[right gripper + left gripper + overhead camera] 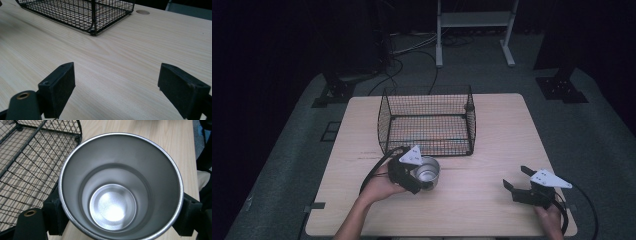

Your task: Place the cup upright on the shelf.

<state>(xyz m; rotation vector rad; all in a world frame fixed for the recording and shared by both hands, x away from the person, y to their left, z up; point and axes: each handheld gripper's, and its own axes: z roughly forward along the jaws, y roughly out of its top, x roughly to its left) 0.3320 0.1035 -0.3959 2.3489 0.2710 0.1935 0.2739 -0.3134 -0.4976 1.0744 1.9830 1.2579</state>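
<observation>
Gripped on both sides by the left gripper (pixel 418 176): an empty steel cup (pixel 428 171), held mouth-up just before the wire basket (pixel 427 120), likely bound for it. Basket bare inside. Off to the right, parked low over the table (pixel 492 145), the right gripper (pixel 516 179), jaws wide, nothing between.

The cup (pixel 120 187) hides most of both left jaws, and the bottom edge crops its rim; the basket (pixel 82 12) runs off the top.

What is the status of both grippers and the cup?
Left gripper shut on cup, just before the basket. Right gripper open, empty. Cup empty. Nothing in the way.
</observation>
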